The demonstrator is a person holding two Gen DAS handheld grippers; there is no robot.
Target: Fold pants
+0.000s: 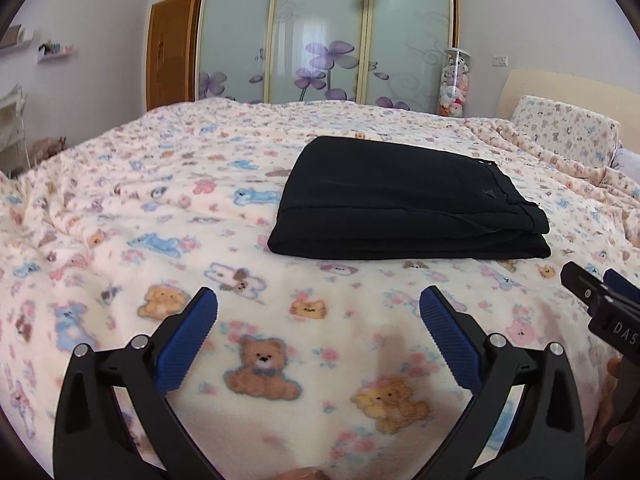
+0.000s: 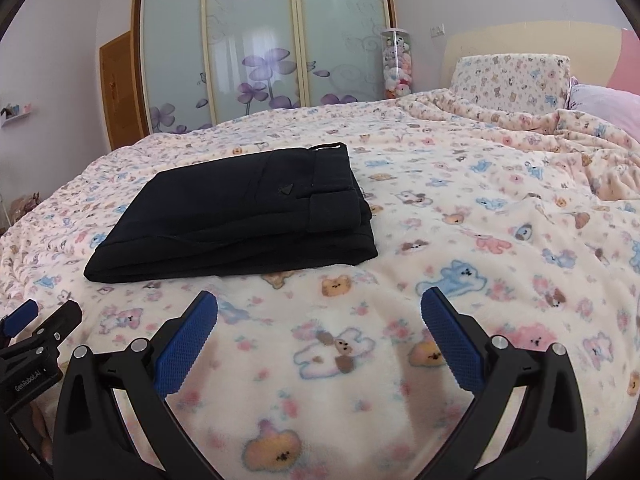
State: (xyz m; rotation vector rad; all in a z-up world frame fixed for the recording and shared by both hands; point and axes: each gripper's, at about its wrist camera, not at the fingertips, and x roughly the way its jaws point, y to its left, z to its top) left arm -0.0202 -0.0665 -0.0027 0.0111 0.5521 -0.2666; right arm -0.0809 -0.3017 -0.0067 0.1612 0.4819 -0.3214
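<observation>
Folded black cloth pants (image 1: 408, 204) lie flat on the cream fleece bear-print blanket (image 1: 160, 208), mid-frame in the left wrist view.

Bare blanket surrounds the bundle on every side. Its long axis runs left to right, waistband end at right. The left gripper (image 1: 318, 312) and right gripper (image 2: 319, 314) hover near its front edge, jaws apart, holding nothing.

Bear-print bed (image 1: 160, 208), folded black pants (image 1: 404, 208)
</observation>
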